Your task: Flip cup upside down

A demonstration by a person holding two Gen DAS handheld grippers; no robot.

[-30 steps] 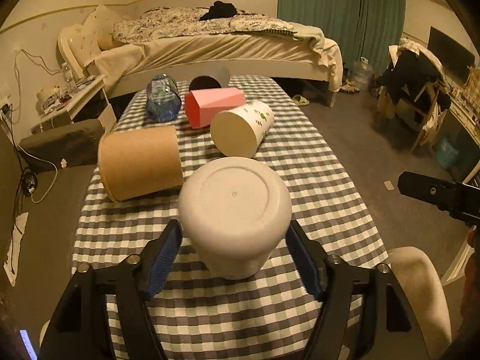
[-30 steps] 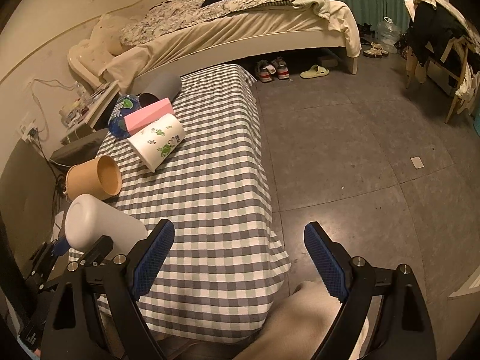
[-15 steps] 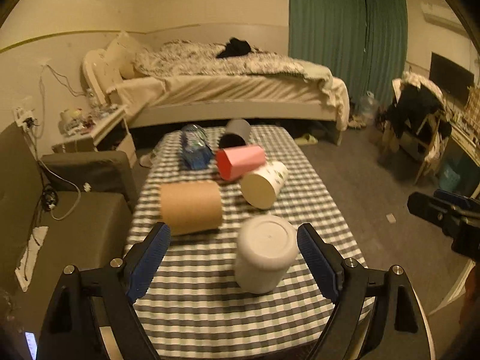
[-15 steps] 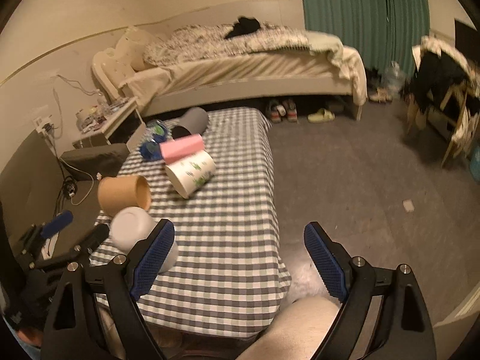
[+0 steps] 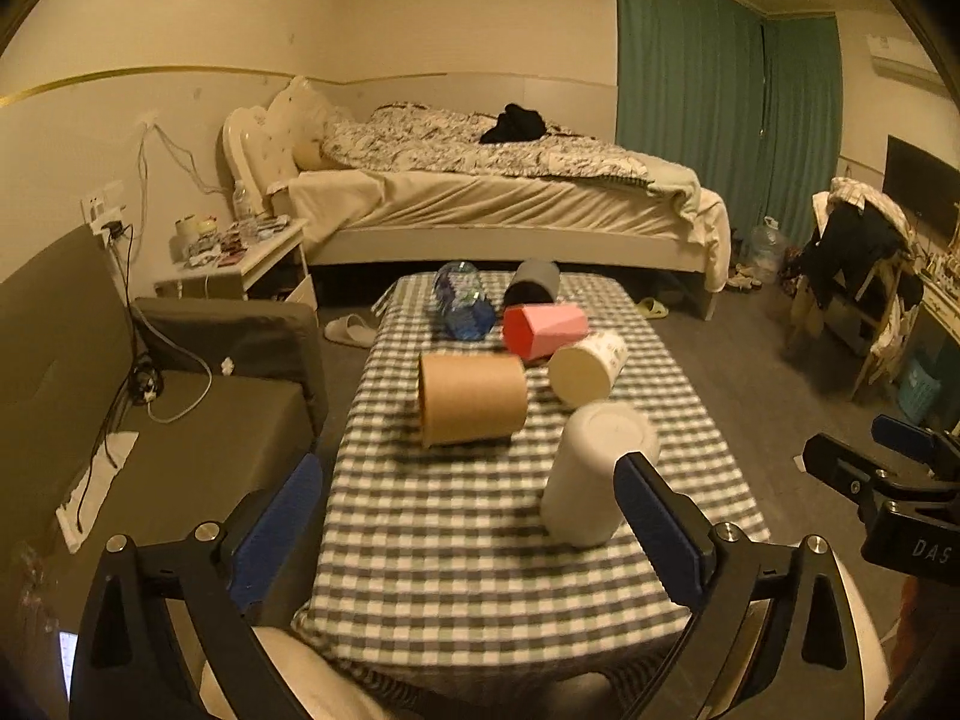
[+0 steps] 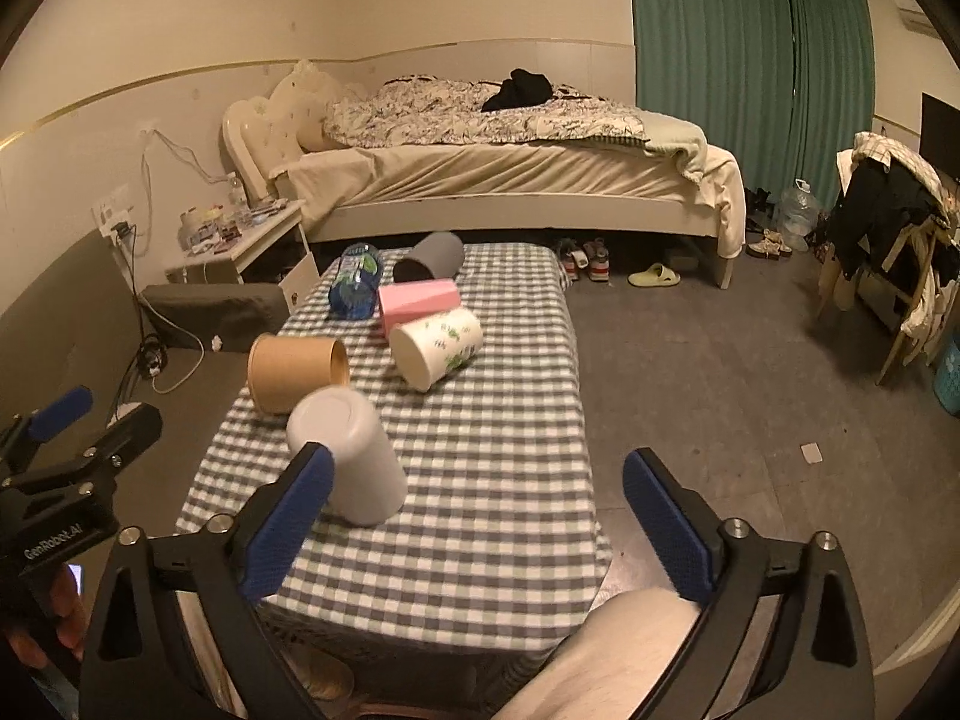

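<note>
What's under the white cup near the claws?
The white cup stands upside down, rim on the checkered tablecloth. Only cloth shows around it. The cup's walls hide whatever might be inside.

white cup [image 5: 594, 474] partly behind a blue finger, brown cup [image 5: 471, 399] blurred

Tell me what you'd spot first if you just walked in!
Probably the tall white plastic cup standing upside down near the front of the grey-and-white checked tablecloth, with both grippers' blue-padded jaws wide open and empty. Behind it several cups lie tipped over: a brown cardboard cup, a leaf-printed white paper cup and a pink faceted cup.
</note>
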